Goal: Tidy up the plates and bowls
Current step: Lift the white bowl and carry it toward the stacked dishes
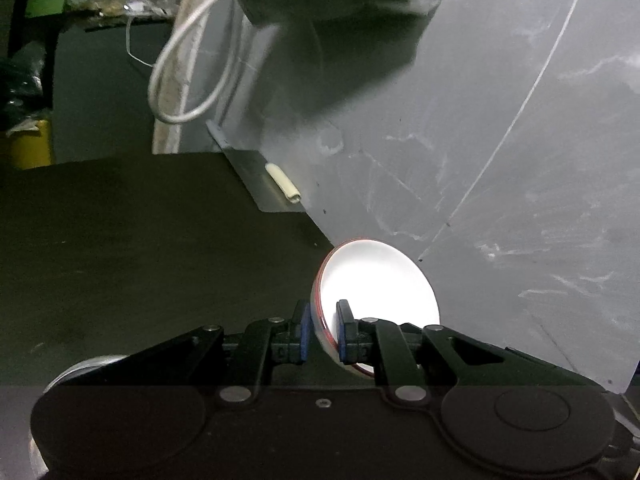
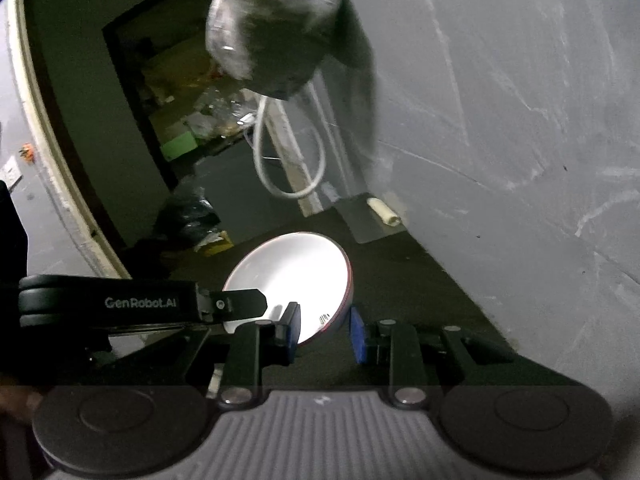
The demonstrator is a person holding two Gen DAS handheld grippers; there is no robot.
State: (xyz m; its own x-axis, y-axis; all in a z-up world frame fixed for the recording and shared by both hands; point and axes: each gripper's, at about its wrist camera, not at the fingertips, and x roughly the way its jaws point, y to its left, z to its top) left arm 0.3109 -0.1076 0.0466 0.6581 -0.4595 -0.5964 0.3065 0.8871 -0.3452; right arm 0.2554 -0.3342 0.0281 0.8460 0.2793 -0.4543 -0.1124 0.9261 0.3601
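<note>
Gripping white bowl [image 1: 376, 280] rim, left claw [image 1: 323, 334] clamped

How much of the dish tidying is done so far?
Nothing looks put away: no stack or other dishes are in view. In hand: one white bowl, its rim clamped by the left gripper, with the right gripper apparently gripping the other side. Left: setting it down somewhere, and no spot for it shows.

The white bowl [image 1: 376, 280], edged with a thin red rim, was tilted up on its side, hollow facing the wall at three o'clock. In the right wrist view the bowl [image 2: 292, 276] sat low at centre, its red-edged rim toward four o'clock.
</note>
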